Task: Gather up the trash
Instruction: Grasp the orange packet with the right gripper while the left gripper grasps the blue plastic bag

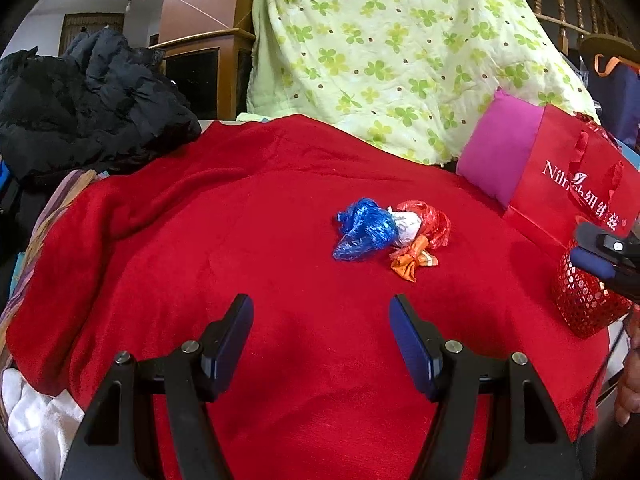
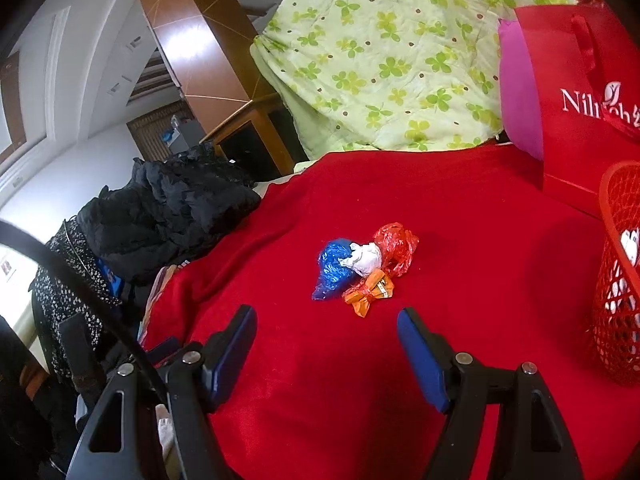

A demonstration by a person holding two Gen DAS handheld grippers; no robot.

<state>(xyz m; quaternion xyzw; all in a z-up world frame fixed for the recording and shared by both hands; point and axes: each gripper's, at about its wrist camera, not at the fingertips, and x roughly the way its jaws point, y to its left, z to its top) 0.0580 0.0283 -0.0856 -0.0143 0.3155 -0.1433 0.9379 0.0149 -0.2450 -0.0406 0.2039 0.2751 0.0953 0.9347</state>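
The trash lies in one small cluster on the red blanket (image 1: pixel 248 240): a crumpled blue plastic bag (image 1: pixel 362 230), a white paper wad (image 1: pixel 406 227), a red plastic bag (image 1: pixel 434 220) and an orange wrapper (image 1: pixel 412 260), all touching one another. None of these four has been picked up yet. A red mesh basket (image 2: pixel 618 276) stands at the blanket's right side, well apart from the cluster, in front of a red paper gift bag (image 2: pixel 580 92). Something white shows through the basket's mesh, so a little may already be collected, though what it is cannot be told. By this reading the task is near its start, with the whole cluster left to carry to the basket.

The left gripper (image 1: pixel 321 332) hovers over bare blanket short of the cluster, its blue-padded fingers (image 1: pixel 236 336) set wide apart, holding and touching nothing. The right gripper (image 2: pixel 327 340) hangs nearer the orange wrapper, its fingers (image 2: pixel 420 344) equally wide and empty, with only blanket between them. In the left wrist view the right gripper shows at the far edge, in front of the basket.
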